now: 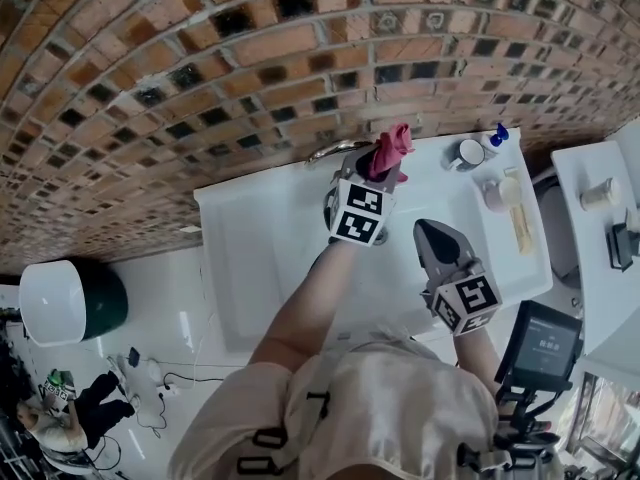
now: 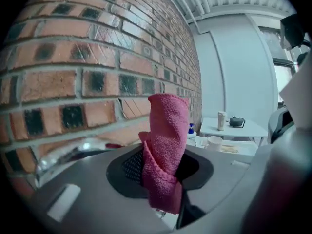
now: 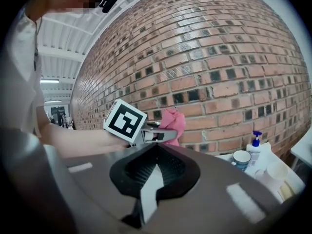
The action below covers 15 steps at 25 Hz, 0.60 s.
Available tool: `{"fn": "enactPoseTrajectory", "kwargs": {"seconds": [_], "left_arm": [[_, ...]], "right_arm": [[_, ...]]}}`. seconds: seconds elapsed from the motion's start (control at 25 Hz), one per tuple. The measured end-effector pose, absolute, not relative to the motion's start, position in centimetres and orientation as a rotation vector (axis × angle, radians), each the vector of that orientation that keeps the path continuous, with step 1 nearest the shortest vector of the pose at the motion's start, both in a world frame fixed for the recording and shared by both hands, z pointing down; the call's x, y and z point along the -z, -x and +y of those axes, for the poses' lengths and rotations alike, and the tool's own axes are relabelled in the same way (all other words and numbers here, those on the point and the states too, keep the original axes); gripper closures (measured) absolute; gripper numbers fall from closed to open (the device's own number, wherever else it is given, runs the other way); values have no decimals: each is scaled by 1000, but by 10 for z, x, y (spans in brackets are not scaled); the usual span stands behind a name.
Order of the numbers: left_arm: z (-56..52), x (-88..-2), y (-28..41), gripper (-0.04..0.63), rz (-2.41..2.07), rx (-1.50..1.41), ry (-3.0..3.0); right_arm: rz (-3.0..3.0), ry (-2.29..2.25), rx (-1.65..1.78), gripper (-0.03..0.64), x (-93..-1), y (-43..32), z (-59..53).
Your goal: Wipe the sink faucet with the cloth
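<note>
The left gripper point(image 1: 378, 175) has its jaws clamped on the cloth point(image 1: 392, 148), bunched upright so its free end can reach the faucet point(image 1: 335, 151) at the sink's point(image 1: 262, 268) back edge. The right gripper point(image 1: 428, 233) waits nearer the front edge, jaws together and empty.

Grey left tool point(image 1: 383, 168), grey right tool point(image 1: 427, 230), black-and-white marker cubes point(image 1: 360, 213), beige top point(image 1: 400, 398)
</note>
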State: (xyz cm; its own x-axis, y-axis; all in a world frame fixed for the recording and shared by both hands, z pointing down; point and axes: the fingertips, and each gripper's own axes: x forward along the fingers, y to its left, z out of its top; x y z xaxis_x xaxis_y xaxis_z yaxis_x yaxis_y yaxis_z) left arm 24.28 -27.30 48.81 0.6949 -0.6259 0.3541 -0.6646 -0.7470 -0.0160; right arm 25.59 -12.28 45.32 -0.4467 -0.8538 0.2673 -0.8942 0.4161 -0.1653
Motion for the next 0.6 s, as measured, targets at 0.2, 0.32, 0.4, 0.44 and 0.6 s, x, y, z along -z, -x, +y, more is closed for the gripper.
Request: {"fn": "enactPoseTrajectory", "kwargs": {"seconds": [0.2,0.32,0.4,0.44,0.6], "left_arm": [[-273,-541,-229,475,-1038,-626,-2667],[-272,-557,-222,474,-1045,-674,-2634],[-269,-551,-221,474,-1040,-656,-2638],[-268,-540,-223,474,-1040,-625,-2653],[-269,-469,-230,474,-1081,-440,-2778]], "right_arm": [[-2491,-1582,-453,627,-462,-266,-123],[-2472,-1583,-494,627,-471,-271,-121],[-2476,-1591,-507,627,-471,-269,-120],[-2483,-1593,-501,627,-470,-267,-120],[-2512,-1571,-472,627,-463,-260,-123]]}}
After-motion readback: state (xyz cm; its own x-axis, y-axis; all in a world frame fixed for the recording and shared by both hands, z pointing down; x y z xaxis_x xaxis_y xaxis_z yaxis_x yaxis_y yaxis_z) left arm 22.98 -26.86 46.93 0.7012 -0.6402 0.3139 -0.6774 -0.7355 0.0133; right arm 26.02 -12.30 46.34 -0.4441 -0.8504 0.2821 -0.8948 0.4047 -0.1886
